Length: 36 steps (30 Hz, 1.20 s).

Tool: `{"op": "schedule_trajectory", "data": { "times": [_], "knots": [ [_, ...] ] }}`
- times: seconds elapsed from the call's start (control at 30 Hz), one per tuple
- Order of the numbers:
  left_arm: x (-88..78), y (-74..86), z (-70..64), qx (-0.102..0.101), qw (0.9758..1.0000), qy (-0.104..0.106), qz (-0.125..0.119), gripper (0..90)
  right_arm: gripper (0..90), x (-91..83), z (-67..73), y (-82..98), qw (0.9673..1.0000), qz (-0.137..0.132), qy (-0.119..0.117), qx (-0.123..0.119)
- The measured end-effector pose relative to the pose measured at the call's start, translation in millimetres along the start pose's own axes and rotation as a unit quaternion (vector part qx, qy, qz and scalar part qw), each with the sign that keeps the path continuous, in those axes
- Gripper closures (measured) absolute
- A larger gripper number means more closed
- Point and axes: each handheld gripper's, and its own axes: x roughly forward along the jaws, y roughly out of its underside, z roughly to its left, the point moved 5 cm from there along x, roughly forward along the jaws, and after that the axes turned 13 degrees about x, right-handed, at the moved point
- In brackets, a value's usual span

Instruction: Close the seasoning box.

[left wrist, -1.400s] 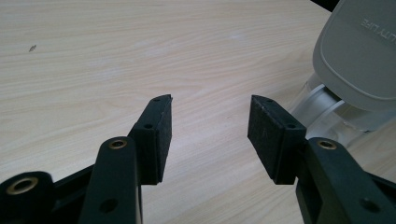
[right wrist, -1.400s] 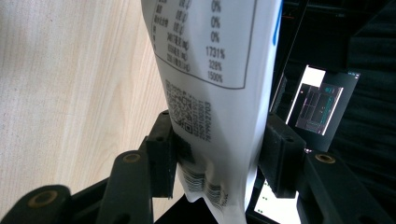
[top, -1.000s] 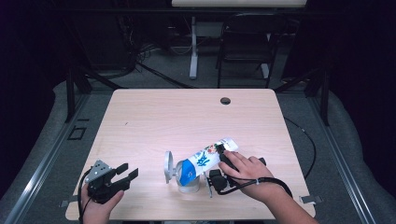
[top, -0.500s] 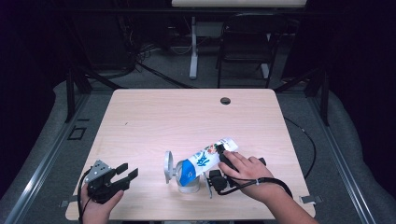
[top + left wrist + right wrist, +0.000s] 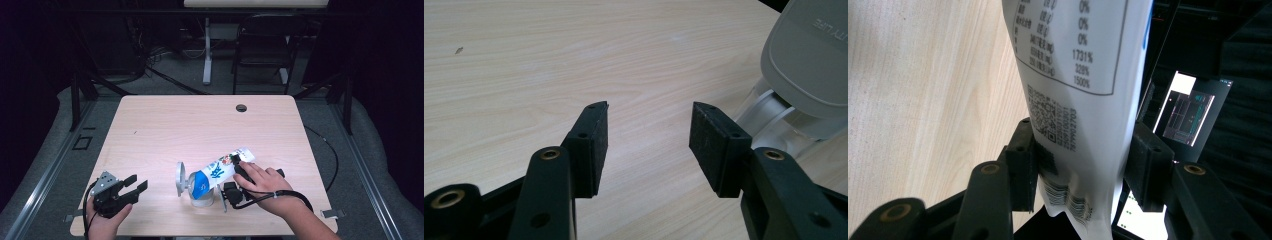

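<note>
A white and blue pouch (image 5: 216, 174) is held tilted near the table's near edge, right of centre, its lower blue end over the mouth of a clear cup (image 5: 201, 194) and its upper end pointing far and right. In the right gripper view the pouch (image 5: 1078, 75) is clamped between the black jaws of the right gripper (image 5: 1080, 162), which press on its printed back near the barcode. The cup's grey lid (image 5: 180, 178) stands open at its left side. The left gripper (image 5: 136, 184) is held at the near left corner, well apart from the cup, its jaws spread wide with nothing between them above the bare wooden table (image 5: 200, 125).
</note>
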Motion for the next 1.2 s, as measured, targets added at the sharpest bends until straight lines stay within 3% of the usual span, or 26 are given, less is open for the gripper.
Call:
{"op": "schedule_trajectory", "data": {
  "times": [1.2],
  "knots": [
    [0.3,0.9,0.7,0.001,1.0,0.002,0.002,50.2,54.0,-0.2,-1.0,-0.7,0.9998,-0.001,0.006,-0.017]
  ]
}}
